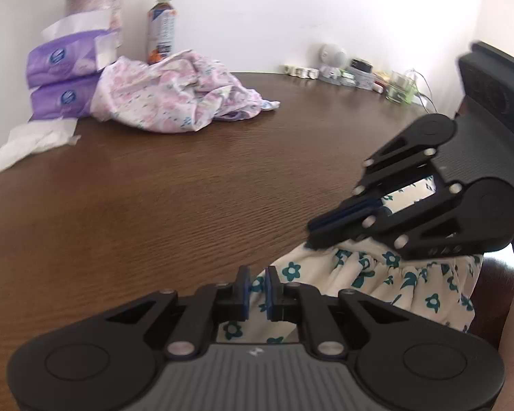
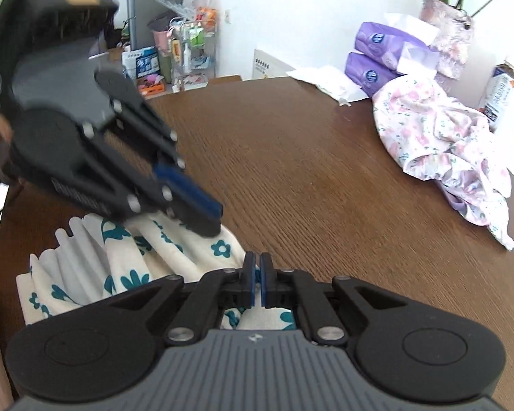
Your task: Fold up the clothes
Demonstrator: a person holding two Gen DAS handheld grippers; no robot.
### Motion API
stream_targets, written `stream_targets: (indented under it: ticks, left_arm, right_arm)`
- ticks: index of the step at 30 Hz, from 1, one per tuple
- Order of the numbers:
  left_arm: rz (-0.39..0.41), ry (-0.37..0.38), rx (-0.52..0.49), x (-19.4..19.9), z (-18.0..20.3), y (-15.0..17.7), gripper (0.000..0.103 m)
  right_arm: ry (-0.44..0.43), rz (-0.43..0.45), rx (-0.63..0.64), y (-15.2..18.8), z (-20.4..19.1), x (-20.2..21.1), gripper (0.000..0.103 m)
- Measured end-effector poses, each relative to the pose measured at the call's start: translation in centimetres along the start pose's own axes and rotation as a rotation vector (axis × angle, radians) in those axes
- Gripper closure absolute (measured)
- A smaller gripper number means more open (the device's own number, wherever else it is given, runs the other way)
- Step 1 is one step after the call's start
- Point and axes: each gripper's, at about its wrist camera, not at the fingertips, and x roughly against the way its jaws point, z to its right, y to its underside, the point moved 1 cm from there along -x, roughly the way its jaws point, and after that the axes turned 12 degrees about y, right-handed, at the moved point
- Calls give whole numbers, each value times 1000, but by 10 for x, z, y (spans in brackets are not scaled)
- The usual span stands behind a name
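A white garment with teal flowers (image 1: 377, 274) lies bunched at the near edge of the brown table (image 1: 154, 188). In the left wrist view my left gripper (image 1: 258, 286) has a fold of this fabric pinched between its blue pads. My right gripper (image 1: 313, 236) comes in from the right, jaws together, its tip on the garment's upper edge. In the right wrist view my right gripper (image 2: 257, 275) is shut at the rim of the garment (image 2: 126, 267), and my left gripper (image 2: 207, 222) slants down onto the pleated cloth from the left.
A crumpled pink flowered garment (image 1: 174, 99) lies at the back of the table beside two purple tissue packs (image 1: 61, 78), a loose white tissue (image 1: 34, 144), a bottle (image 1: 161, 30) and a vase (image 1: 92, 0). Small items (image 1: 342, 68) line the wall.
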Motion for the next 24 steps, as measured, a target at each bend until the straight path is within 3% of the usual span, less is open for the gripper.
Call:
stream_targets:
  ticks: [7,14,17,21,24]
  left_arm:
    - [19,-5,42,9,-6,5,92]
    - [50,-180,94,31,-9,16,80]
    - [127,-223,90,47,7,14,79]
    - [192,-160,-11,42,54,0,59]
    - [184,-84,-81,20,90,-9,59]
  right_arm:
    - [170,27,-212,32,43,47,98]
    - [367,-14,-459,95,85,86,98]
    - [419,-7,-545,120,98,98,98]
    - [462,24,-605,145,105,116,98]
    - [485,57,-631,161,109,133,97]
